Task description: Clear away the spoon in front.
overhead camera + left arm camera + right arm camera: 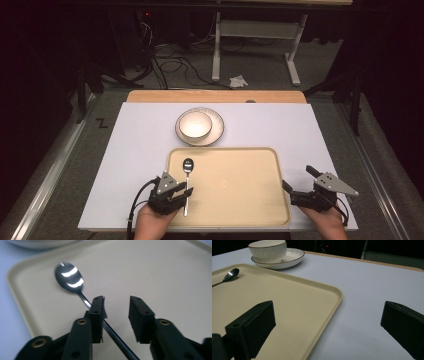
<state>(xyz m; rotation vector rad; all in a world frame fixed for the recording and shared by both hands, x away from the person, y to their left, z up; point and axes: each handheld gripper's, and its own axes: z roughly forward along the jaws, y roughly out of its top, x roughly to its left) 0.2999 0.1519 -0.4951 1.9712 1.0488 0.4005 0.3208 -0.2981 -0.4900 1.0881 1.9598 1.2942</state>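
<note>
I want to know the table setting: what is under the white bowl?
The bowl stands on a white plate with a dark rim, on the table. The plate's middle is covered by the bowl.

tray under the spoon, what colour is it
Pale cream-beige tray, clearest in the right gripper view.

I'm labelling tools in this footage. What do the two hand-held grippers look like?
Both are black, each with two blocky black jaws. The left hand-held gripper carries a grey three-cornered plate, shows brass-coloured rings at its jaw pivots, and trails a black cable. The right hand-held gripper carries the same kind of grey plate. No sleeves are visible.
</note>
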